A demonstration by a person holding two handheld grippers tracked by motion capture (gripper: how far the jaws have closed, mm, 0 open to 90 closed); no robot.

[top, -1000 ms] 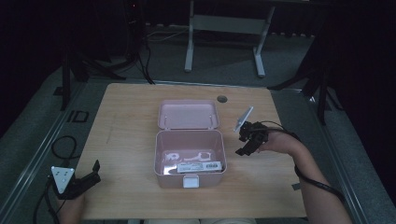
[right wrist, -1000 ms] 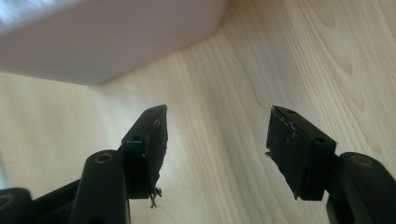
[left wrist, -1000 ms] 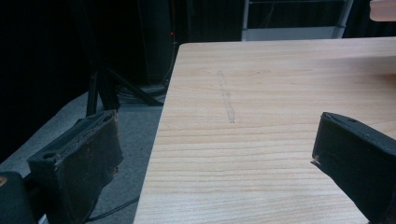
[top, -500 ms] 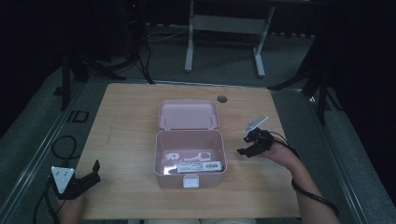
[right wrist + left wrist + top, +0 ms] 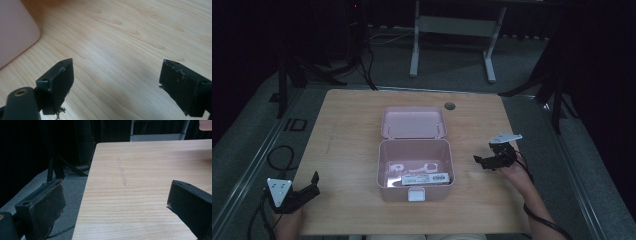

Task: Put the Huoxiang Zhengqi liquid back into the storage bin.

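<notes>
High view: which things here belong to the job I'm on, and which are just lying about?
In the job:
- open pink box with its lid laid back
- white pieces and labelled card inside it
- right gripper, jaws just opened, nothing between them
- left gripper, open, at the table's near left corner

Lying about:
- metal stand behind the table
- cables on the floor

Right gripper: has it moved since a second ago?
Yes. The right gripper moved toward the table's near edge, beside the pink box; its jaws just opened, empty.
</notes>
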